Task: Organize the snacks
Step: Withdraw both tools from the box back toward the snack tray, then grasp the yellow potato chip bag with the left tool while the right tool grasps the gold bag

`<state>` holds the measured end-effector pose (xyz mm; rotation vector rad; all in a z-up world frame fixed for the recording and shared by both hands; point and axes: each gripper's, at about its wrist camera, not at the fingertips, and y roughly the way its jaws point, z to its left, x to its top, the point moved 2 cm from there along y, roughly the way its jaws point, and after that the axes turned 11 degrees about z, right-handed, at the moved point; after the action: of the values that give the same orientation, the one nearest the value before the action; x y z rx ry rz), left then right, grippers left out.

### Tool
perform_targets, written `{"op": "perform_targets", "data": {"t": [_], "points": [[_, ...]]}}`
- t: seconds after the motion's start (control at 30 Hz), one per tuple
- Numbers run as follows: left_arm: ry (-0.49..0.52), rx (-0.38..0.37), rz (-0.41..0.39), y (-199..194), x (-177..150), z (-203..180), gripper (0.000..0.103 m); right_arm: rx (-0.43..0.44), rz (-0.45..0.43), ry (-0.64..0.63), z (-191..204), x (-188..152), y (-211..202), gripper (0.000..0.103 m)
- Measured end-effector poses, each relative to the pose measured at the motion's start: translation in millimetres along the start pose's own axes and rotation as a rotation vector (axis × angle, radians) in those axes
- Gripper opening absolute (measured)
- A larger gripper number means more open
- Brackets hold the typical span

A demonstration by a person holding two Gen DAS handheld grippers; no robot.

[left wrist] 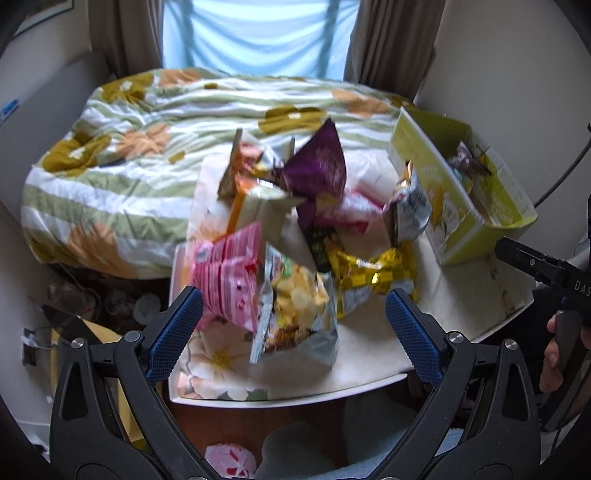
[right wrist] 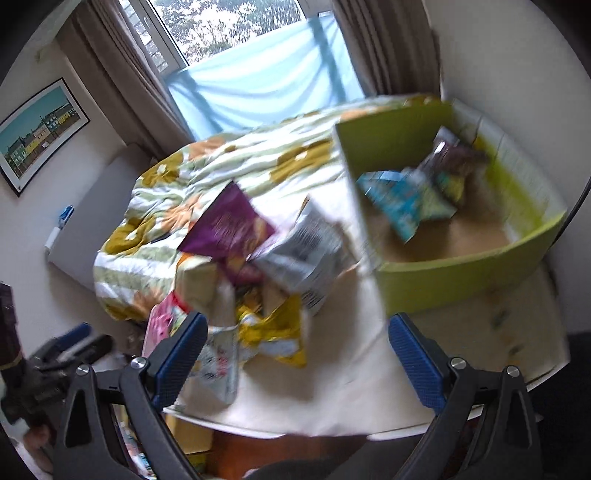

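Note:
A heap of snack bags covers the small white table [left wrist: 369, 376]: a silver bag of yellow crackers [left wrist: 295, 314] nearest, a pink bag [left wrist: 229, 273], a gold bag [left wrist: 369, 273], a purple bag [left wrist: 321, 166] and an orange one [left wrist: 247, 192]. My left gripper [left wrist: 293, 325] hangs open just in front of the cracker bag, holding nothing. A green cardboard box [left wrist: 461, 192] at the table's right back holds a few bags. In the right wrist view the box [right wrist: 461, 273] shows a blue bag [right wrist: 402, 206] and a dark bag [right wrist: 454, 158] inside. My right gripper [right wrist: 297, 350] is open and empty above the table [right wrist: 354, 398].
A bed with a floral quilt [left wrist: 147, 155] lies behind the table, under a curtained window [left wrist: 258, 33]. Clutter sits on the floor [left wrist: 110, 302] left of the table. A framed picture [right wrist: 40, 133] hangs on the left wall. A hand [left wrist: 554, 354] holds the right gripper's handle.

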<state>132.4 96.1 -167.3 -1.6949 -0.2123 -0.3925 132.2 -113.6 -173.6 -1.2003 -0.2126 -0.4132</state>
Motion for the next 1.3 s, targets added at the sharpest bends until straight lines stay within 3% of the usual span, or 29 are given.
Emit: {"op": "perform_targets", "data": {"t": [0.33,0.67,0.8,1.3], "points": [[-0.136,-0.115,0.107,79,-22,13,0.098,0.025,0.135,-0.037,12,-10,75,0.098],[-0.230,-0.129,0.157,127,-20,7,0.097,0.073,0.185,-0.027,4,-3,119,0.098],[-0.262,-0.127,0.180,140,-20,6,0.076,0.088,0.202,-0.030,1,2,129,0.098],[-0.318,-0.153,0.171,139,-28,15,0.059,0.106,0.255,-0.088,9,9,155,0.097]]}}
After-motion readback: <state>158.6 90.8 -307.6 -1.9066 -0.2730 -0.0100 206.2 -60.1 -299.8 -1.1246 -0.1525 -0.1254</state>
